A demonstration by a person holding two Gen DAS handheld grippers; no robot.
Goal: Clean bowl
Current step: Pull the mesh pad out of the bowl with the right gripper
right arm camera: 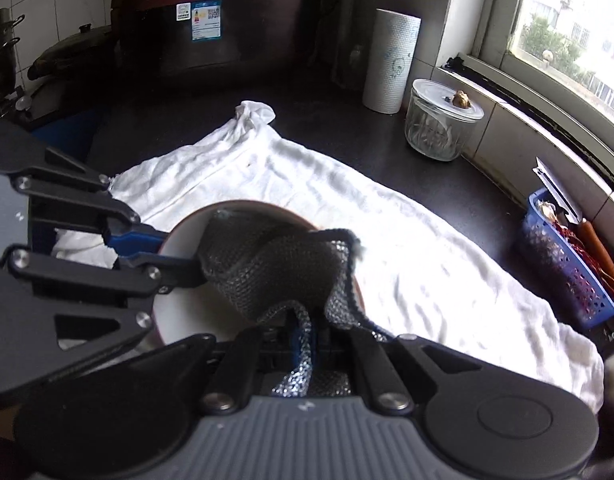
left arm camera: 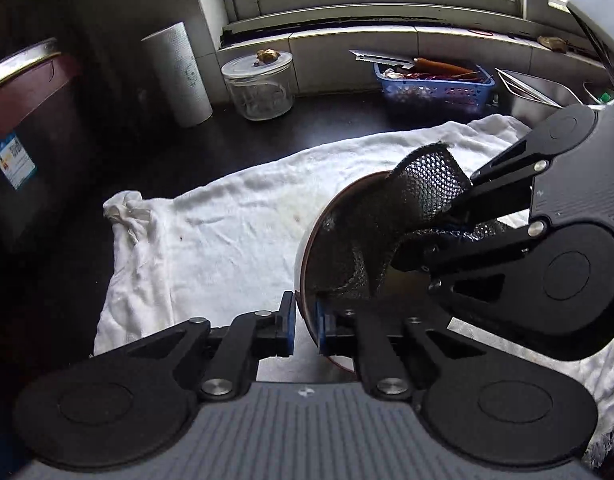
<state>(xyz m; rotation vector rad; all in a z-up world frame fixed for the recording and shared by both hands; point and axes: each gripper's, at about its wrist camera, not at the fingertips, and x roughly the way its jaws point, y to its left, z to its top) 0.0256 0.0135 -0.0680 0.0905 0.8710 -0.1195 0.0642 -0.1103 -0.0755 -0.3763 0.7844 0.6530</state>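
Observation:
A white bowl (left arm camera: pixel 307 248) with a brown rim is held tilted on its side above a white towel (left arm camera: pixel 227 220). My left gripper (left arm camera: pixel 305 326) is shut on the bowl's rim, one blue pad on each side of the wall. My right gripper (right arm camera: pixel 307 332) is shut on a dark mesh dishcloth (right arm camera: pixel 267 272), which is pressed inside the bowl (right arm camera: pixel 179 304). The same dishcloth (left arm camera: pixel 419 192) shows in the left wrist view, bunched in the bowl's opening. The left gripper (right arm camera: pixel 127 246) enters the right wrist view from the left, on the rim.
A dark counter (left arm camera: pixel 327 120) runs under a window. On it stand a paper towel roll (left arm camera: pixel 179 76), a lidded glass jar (left arm camera: pixel 261 84), a blue basket (left arm camera: pixel 435 92) of utensils and a metal container (left arm camera: pixel 535 92). A dark red cooker (right arm camera: pixel 215 20) stands at the back.

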